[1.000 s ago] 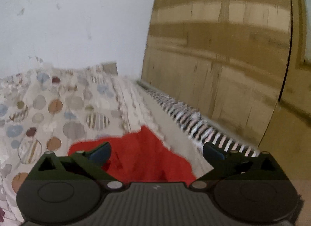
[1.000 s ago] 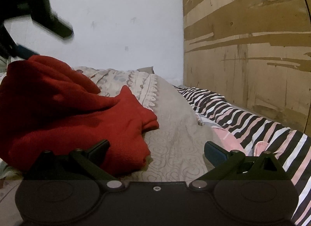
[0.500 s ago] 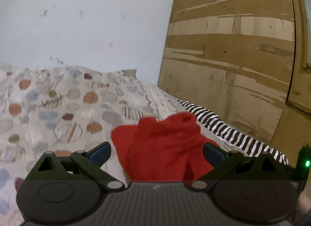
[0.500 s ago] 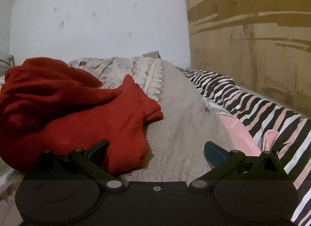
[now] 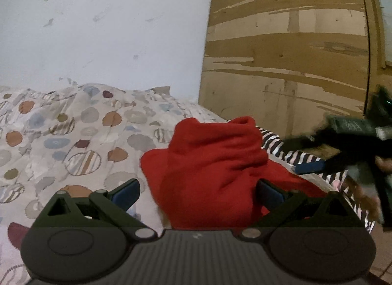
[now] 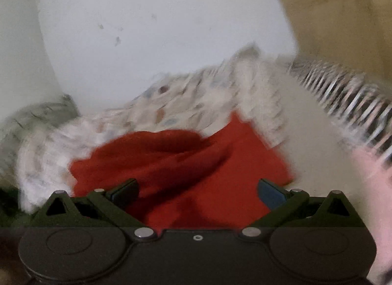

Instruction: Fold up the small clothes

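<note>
With both claws, the left gripper and right gripper, being held wide and empty, the bunched red garment lying on the patterned bedspread is best being approached at an edge, not the heap's middle.

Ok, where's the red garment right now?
The red garment lies bunched on the bed, centre of both wrist views, between the circle-patterned quilt on its left and the striped bedding by the wooden panel on its right.
</note>
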{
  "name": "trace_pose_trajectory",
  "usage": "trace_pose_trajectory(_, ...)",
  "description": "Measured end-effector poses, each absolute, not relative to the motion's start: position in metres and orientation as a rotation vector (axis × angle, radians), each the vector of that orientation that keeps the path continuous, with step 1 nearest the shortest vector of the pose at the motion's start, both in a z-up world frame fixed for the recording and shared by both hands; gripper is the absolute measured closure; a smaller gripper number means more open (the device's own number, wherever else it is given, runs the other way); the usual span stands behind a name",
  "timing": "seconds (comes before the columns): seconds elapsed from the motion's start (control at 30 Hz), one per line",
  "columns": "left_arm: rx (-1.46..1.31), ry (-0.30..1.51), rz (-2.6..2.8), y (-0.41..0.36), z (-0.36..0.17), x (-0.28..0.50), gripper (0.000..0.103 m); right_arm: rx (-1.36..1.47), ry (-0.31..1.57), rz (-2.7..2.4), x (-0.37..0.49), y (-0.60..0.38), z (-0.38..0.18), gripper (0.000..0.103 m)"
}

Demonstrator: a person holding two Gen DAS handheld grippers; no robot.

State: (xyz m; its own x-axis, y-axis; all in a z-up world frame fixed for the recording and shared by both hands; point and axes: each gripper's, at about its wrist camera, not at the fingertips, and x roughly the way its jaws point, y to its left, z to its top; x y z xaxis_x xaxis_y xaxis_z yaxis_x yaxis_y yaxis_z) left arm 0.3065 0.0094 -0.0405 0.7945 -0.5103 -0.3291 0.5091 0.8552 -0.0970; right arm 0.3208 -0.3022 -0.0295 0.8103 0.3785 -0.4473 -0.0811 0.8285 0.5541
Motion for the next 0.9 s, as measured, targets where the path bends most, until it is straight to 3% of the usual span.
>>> trace_pose_trajectory(0.2, -0.031, 0.38, -0.578, 0.009, -0.043, 0.31, 0.0, 0.935, 0.747, 0.316, 0.367, -0.307, -0.046, 0.0)
trace_pose_trajectory(0.43, -0.056, 0.377, -0.589, 0.01, -0.043, 0.312, 0.0, 1.154, 0.802, 0.286, 0.389, -0.319, -0.049, 0.0)
trace_pose_trajectory(0.63, -0.064, 0.36, -0.645, 0.006, -0.041, 0.314, 0.0, 1.163, 0.931, 0.228, 0.419, -0.315, -0.042, 0.0)
trace_pose_trajectory(0.9, -0.014, 0.279, -0.767, -0.008, -0.041, 0.298, 0.001, 0.936, 1.079, 0.172, 0.454, -0.292, -0.035, 0.0)
